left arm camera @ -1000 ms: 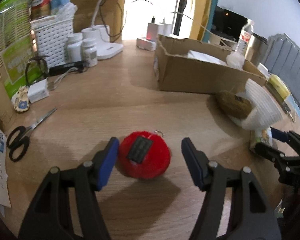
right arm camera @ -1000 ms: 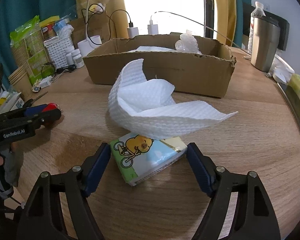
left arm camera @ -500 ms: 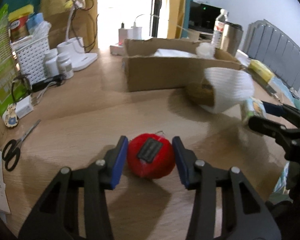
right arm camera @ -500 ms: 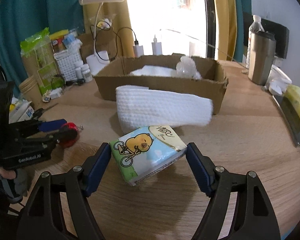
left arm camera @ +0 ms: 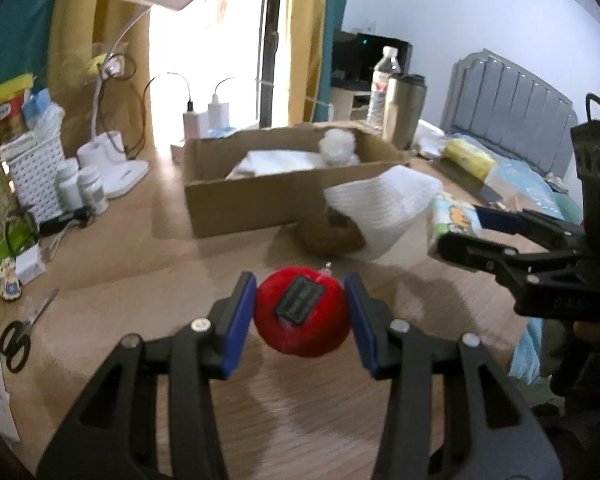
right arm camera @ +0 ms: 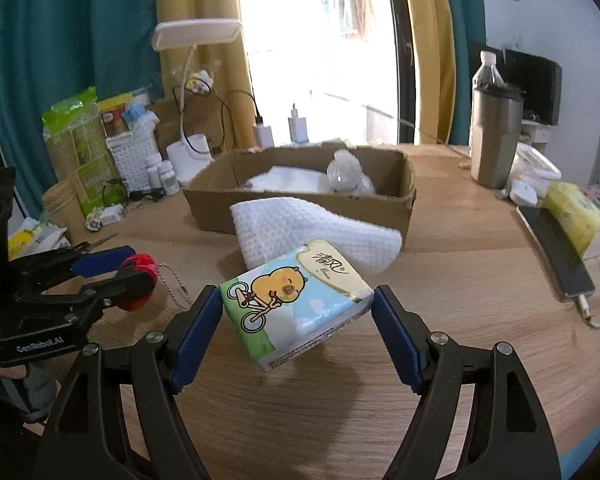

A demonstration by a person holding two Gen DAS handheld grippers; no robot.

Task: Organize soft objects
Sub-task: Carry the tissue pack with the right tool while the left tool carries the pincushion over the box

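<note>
Above the table [right arm camera: 460,280]: we held both items lifted.
Left gripper [left arm camera: 302,314]: we pinched the red ball [left arm camera: 303,322].
Right gripper [right arm camera: 298,316]: we clamped the tissue pack [right arm camera: 296,300], in front of the box [right arm camera: 300,196].

Table [right arm camera: 440,308]: wood-grain, smooth, low sheen.
Box [right arm camera: 300,212], on the table: brown corrugated cardboard, matt, torn rim.
Towel [right arm camera: 300,228], in front of the box: white waffle-textured cloth, soft.
Tissue pack [right arm camera: 296,300]: glossy printed plastic wrap.
Red ball [left arm camera: 302,316]: plush, fuzzy, with a black patch.
Tumbler [right arm camera: 494,136], right of the box: brushed metal.
Left gripper [left arm camera: 300,314] and right gripper [right arm camera: 298,326]: black matt plastic, blue pads.
</note>
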